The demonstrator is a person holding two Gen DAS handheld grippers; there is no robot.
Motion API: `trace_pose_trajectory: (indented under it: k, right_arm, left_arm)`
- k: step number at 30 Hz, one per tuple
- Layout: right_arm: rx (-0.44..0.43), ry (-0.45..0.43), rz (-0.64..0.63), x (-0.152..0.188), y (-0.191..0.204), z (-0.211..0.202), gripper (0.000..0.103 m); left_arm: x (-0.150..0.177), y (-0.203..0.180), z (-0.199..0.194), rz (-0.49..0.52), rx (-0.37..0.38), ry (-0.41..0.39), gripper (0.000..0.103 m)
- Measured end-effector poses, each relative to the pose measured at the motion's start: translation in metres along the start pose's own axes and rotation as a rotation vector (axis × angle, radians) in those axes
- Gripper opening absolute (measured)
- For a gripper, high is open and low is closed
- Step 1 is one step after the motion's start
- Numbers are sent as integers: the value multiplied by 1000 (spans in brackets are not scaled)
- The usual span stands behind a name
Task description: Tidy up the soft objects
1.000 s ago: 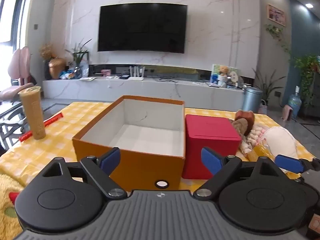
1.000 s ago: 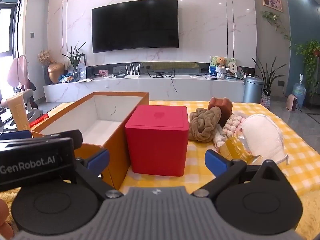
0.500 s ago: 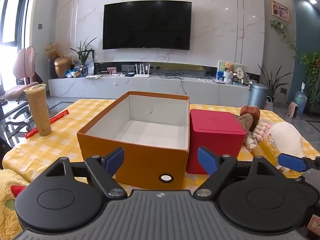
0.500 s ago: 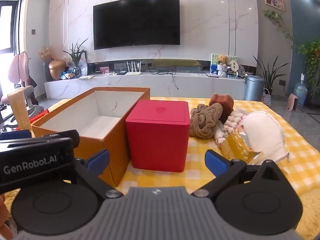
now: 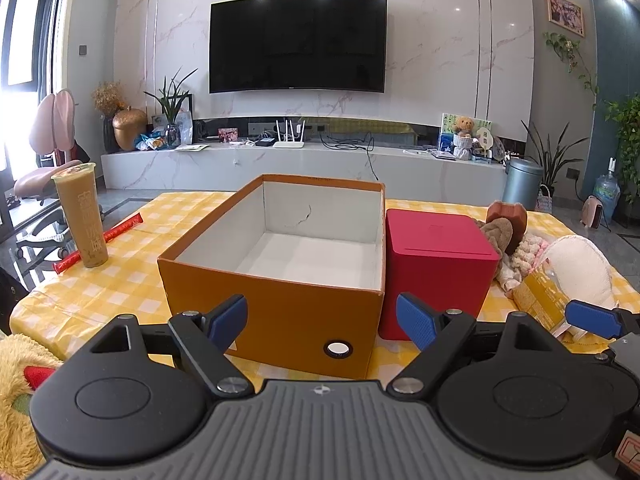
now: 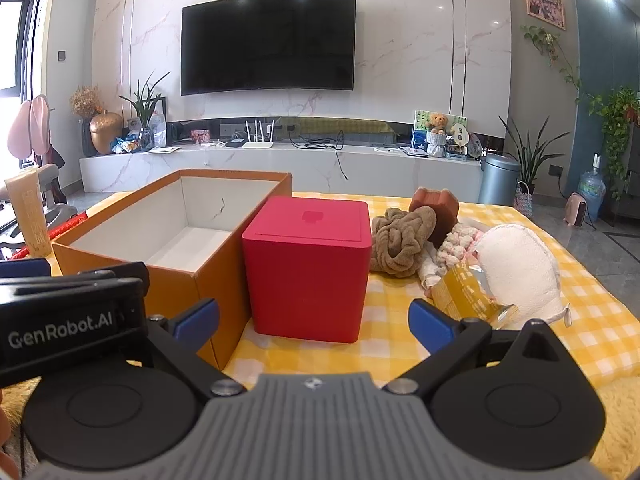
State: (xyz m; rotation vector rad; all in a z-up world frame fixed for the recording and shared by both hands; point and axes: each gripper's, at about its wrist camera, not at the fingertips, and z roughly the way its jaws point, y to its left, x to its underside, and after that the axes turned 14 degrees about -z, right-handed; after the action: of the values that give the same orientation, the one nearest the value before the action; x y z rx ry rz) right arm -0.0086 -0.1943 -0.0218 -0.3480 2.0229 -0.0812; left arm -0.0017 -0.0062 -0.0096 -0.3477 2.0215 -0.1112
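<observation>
An open orange box (image 5: 276, 312) (image 6: 176, 240) with a white inside stands on the yellow checked table, a red cube box (image 5: 436, 268) (image 6: 308, 268) to its right. Right of the cube lies a pile of soft things: a brown knotted cloth (image 6: 400, 244), a rust-brown block (image 6: 436, 208), a pink-white fluffy piece (image 6: 456, 244), a white plush (image 6: 520, 276) and a yellow packet (image 6: 464, 300). My left gripper (image 5: 320, 320) is open and empty before the orange box. My right gripper (image 6: 314, 320) is open and empty before the red cube.
A tall cup of brown drink (image 5: 82, 216) and a red stick (image 5: 100, 242) stand at the table's left. A yellow plush (image 5: 16, 392) lies at the near left edge. Behind the table are a TV wall and a low marble shelf (image 5: 304, 164).
Both grippers have drawn back and risen a little, so the boxes look smaller and lower. Their jaws stay open. Nothing on the table has moved.
</observation>
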Motion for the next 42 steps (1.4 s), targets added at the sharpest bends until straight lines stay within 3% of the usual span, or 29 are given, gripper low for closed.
trace_pose_trajectory:
  k: [42]
  right_arm:
    - [13, 11, -8, 0, 2, 0, 99]
  left_arm:
    - [2, -3, -1, 12, 7, 20, 99]
